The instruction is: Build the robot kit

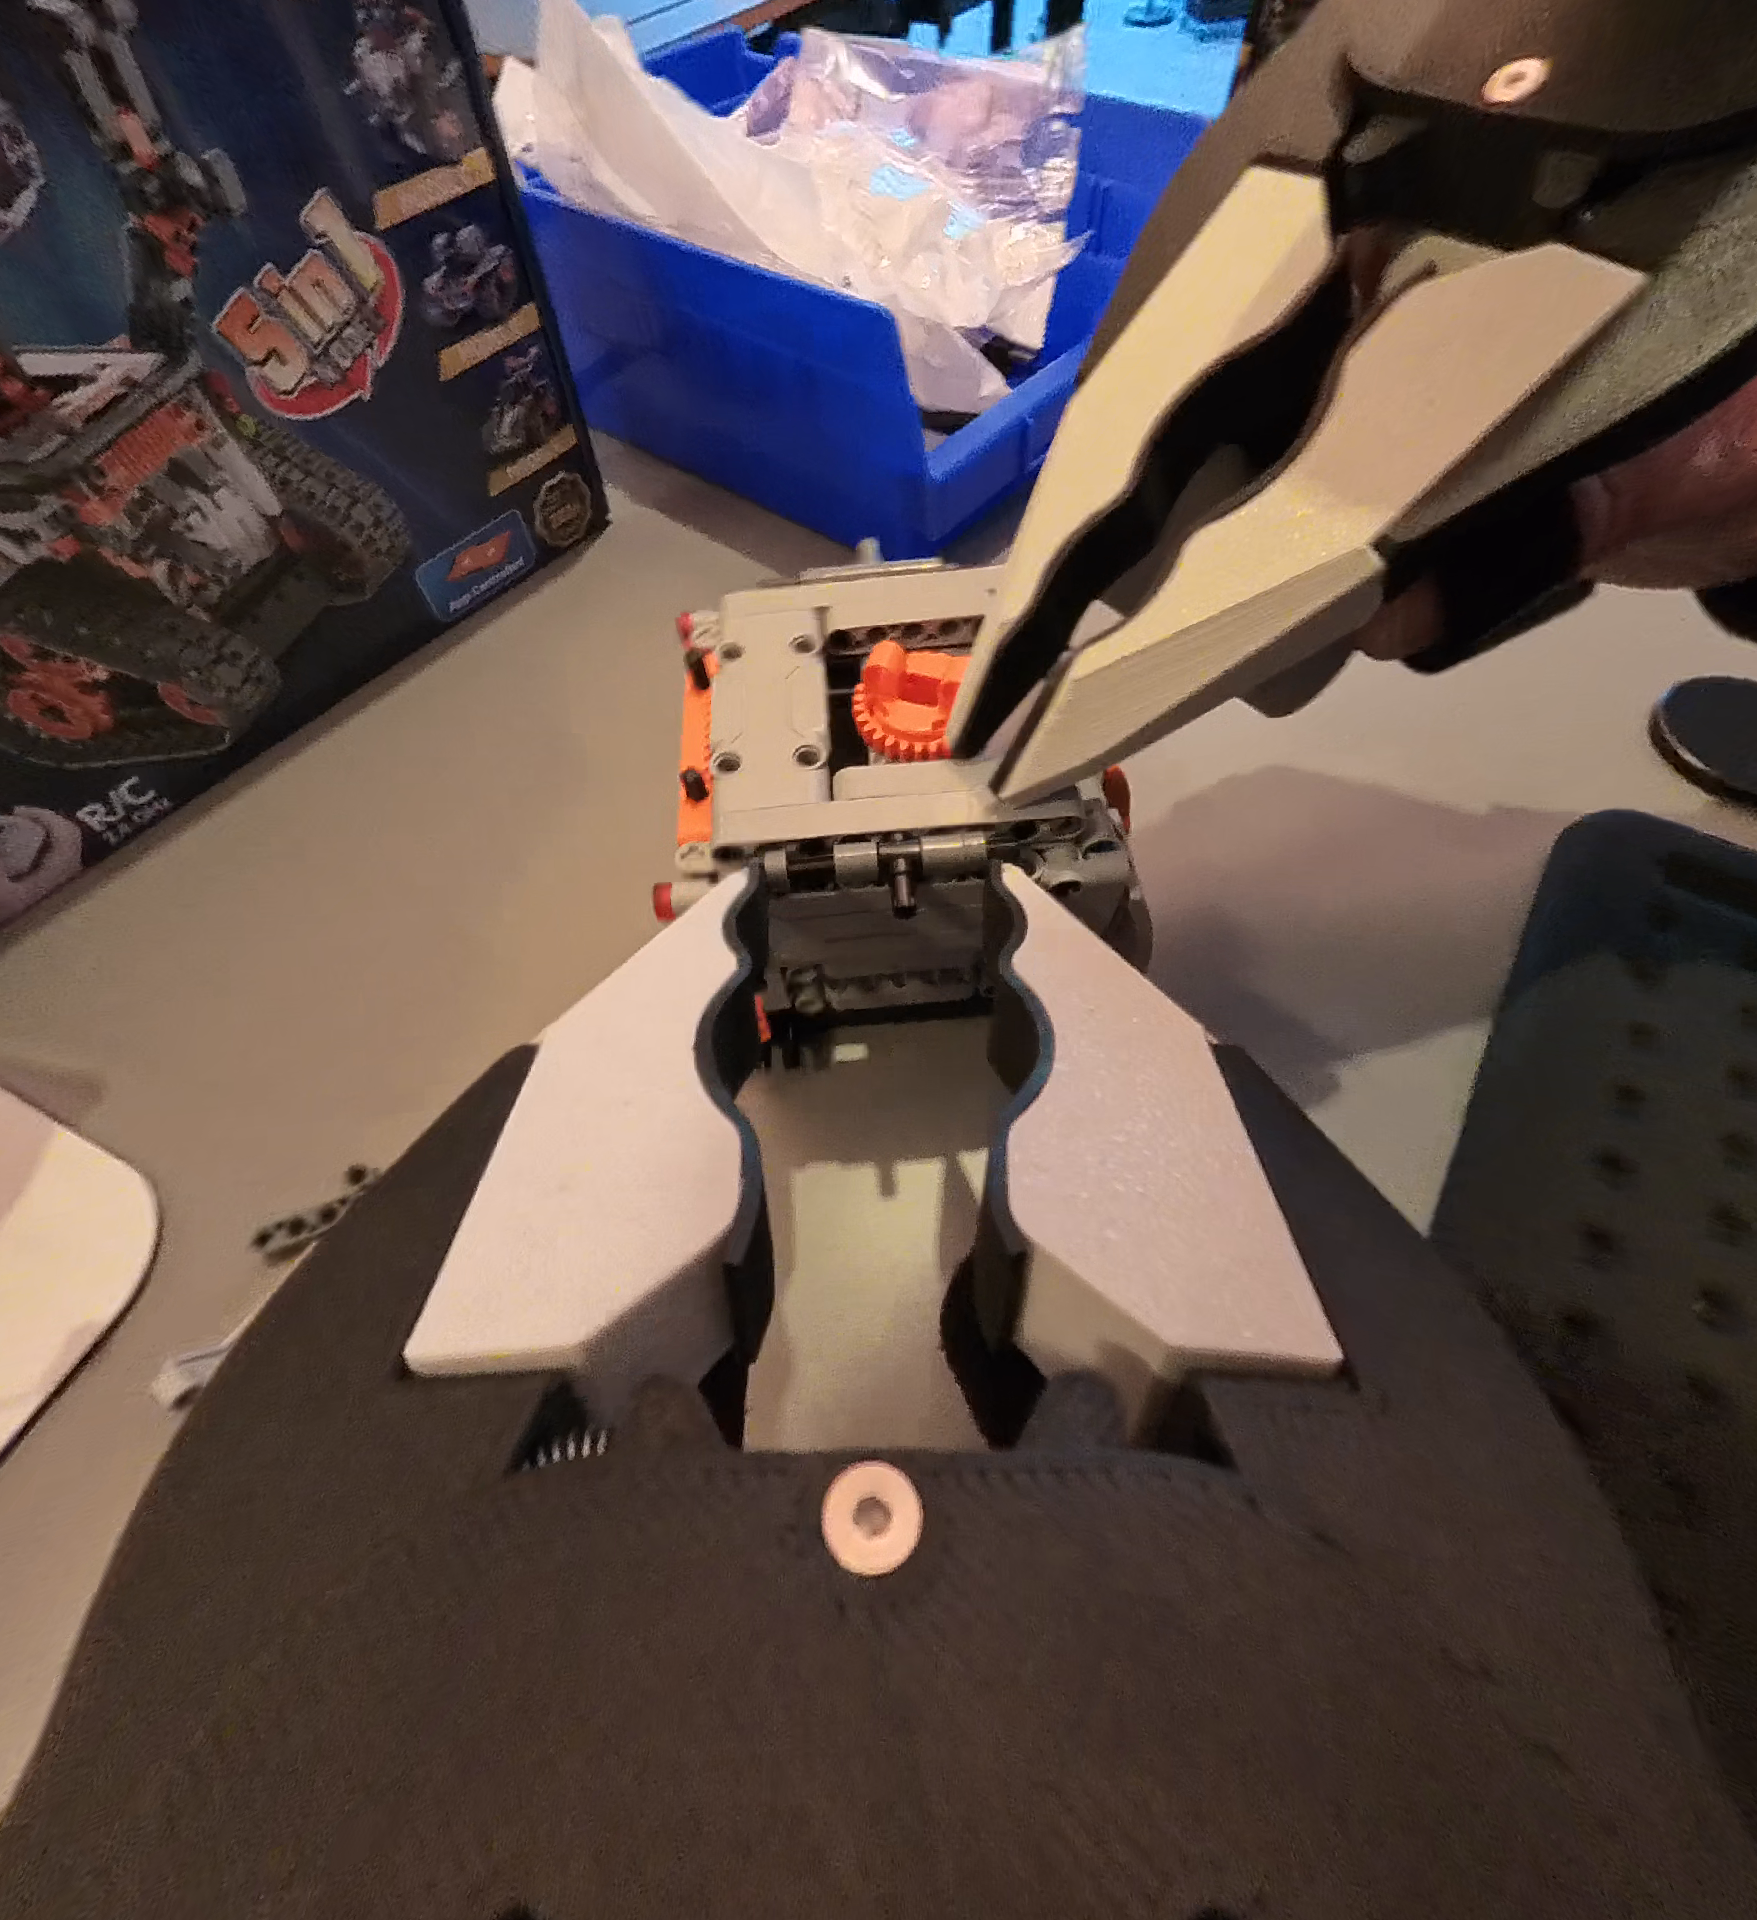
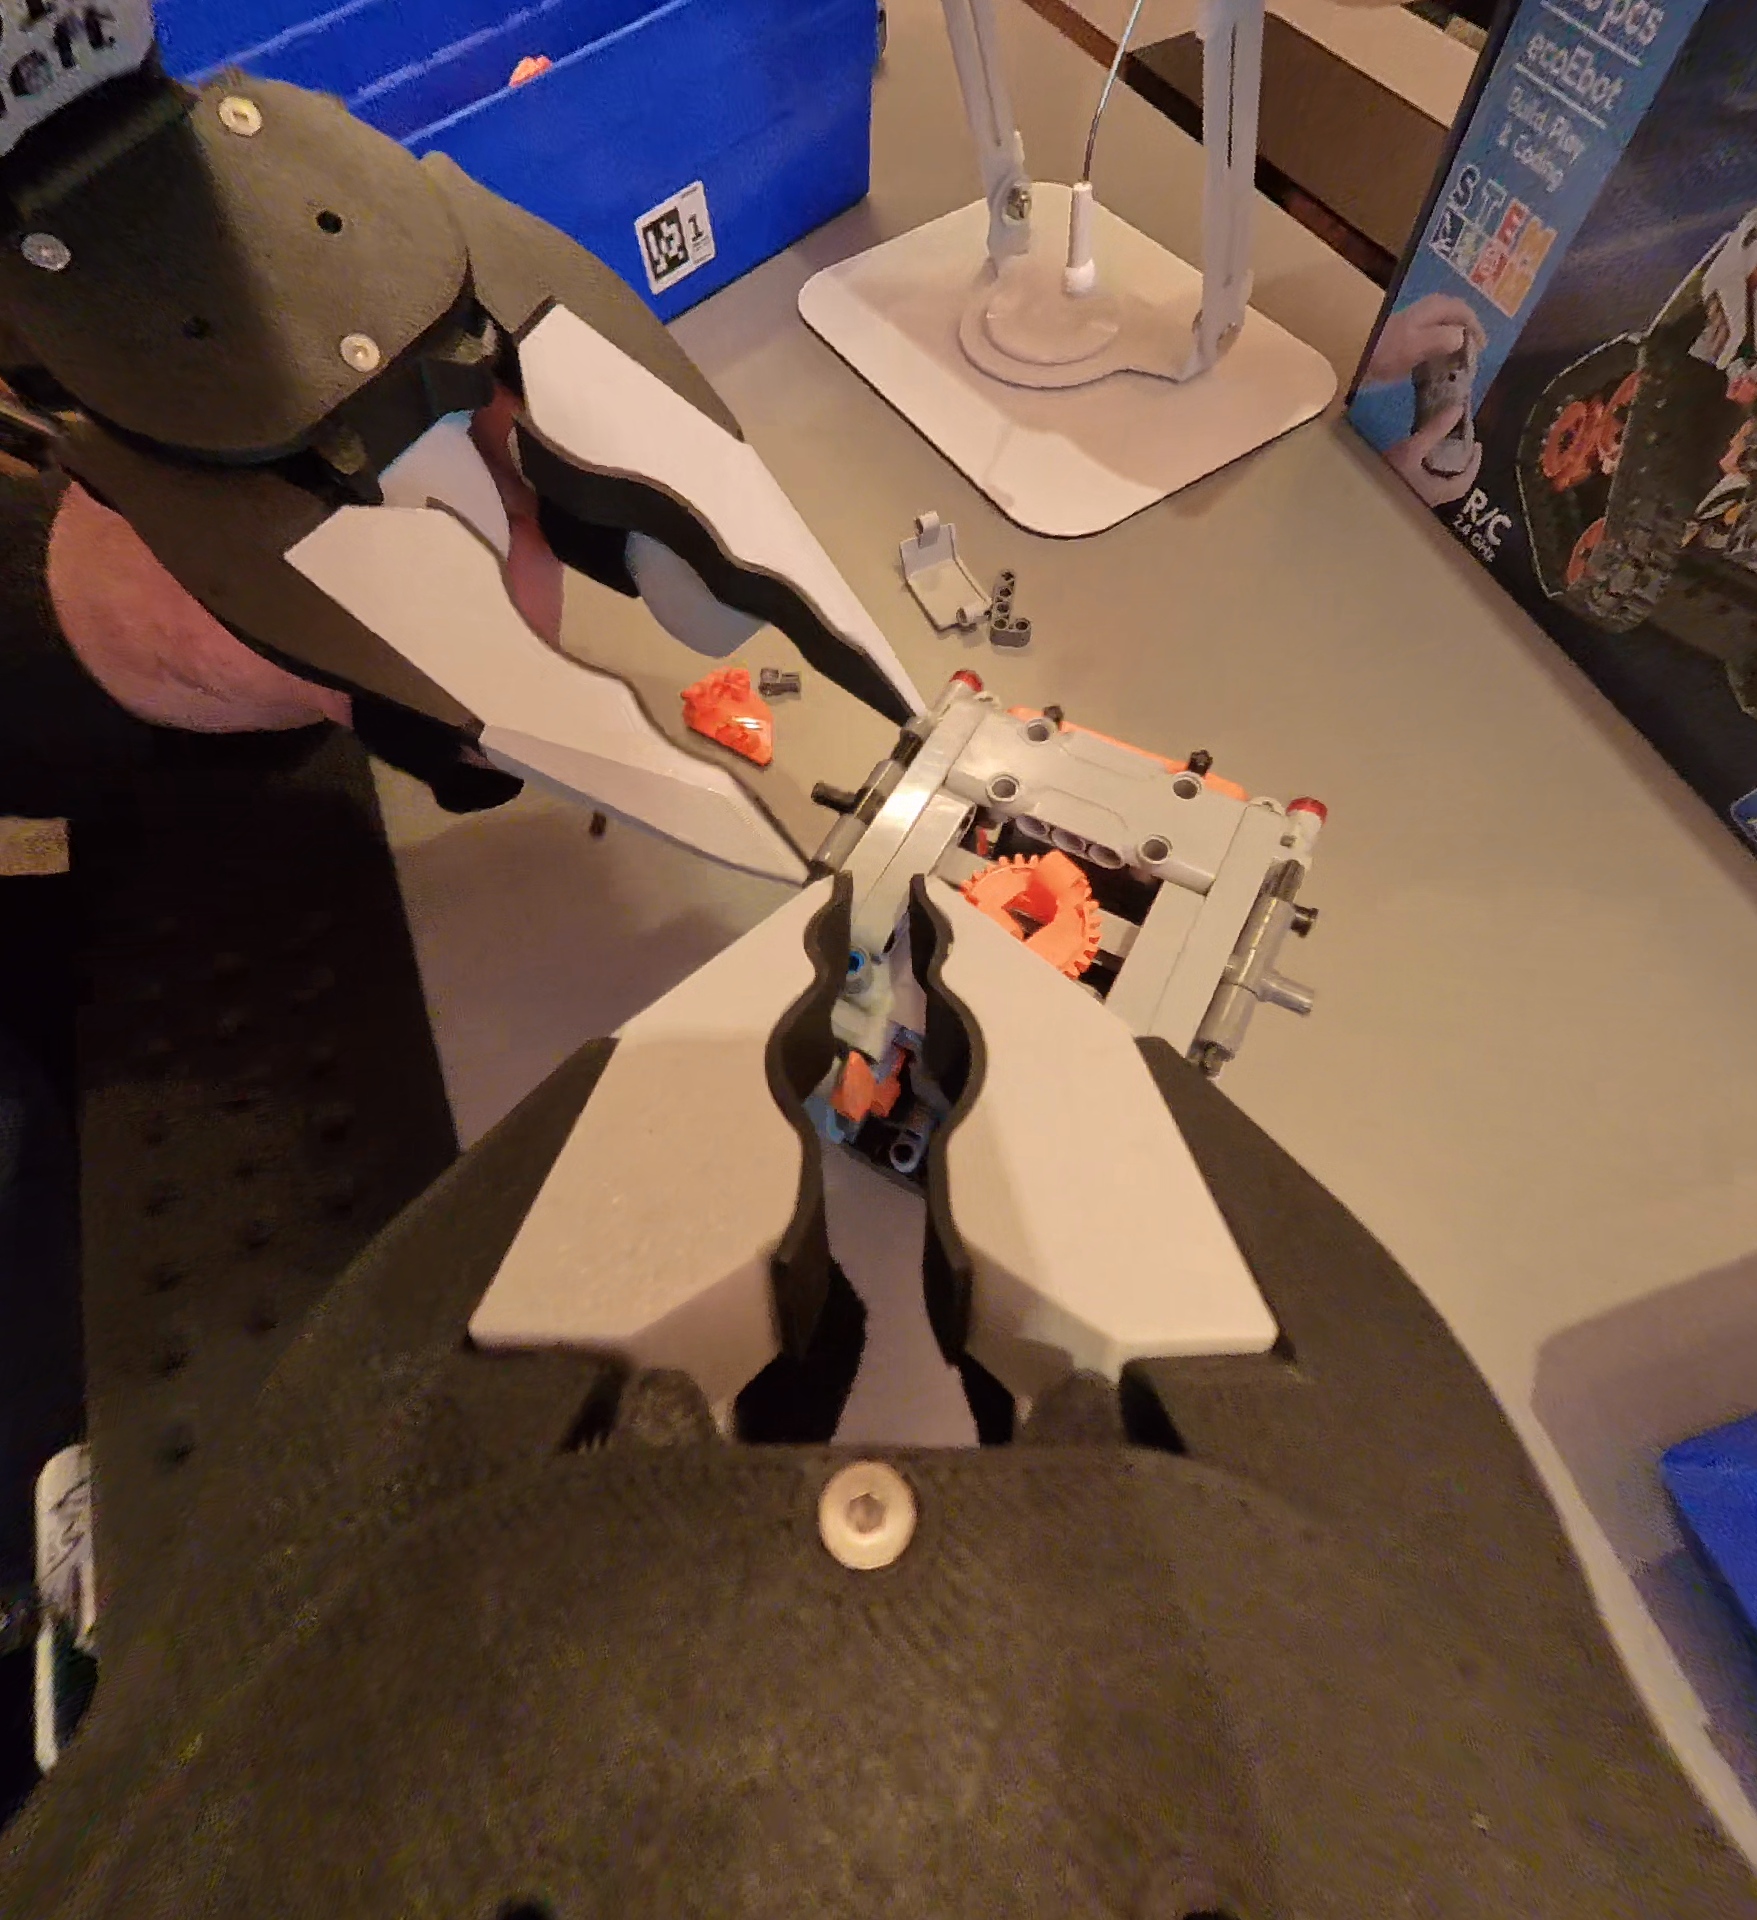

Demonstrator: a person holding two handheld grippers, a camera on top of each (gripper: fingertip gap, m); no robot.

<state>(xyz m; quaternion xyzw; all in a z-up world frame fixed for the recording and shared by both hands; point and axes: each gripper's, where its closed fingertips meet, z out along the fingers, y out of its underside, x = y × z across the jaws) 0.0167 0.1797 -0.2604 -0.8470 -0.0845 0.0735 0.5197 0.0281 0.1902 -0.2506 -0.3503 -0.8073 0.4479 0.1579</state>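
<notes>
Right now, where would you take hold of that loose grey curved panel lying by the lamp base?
Pinch the grey curved panel across its two straight long edges, coming down from above. It lies on the table, and those parallel edges probably give flatter purchase than its curved face or small tab.
</notes>
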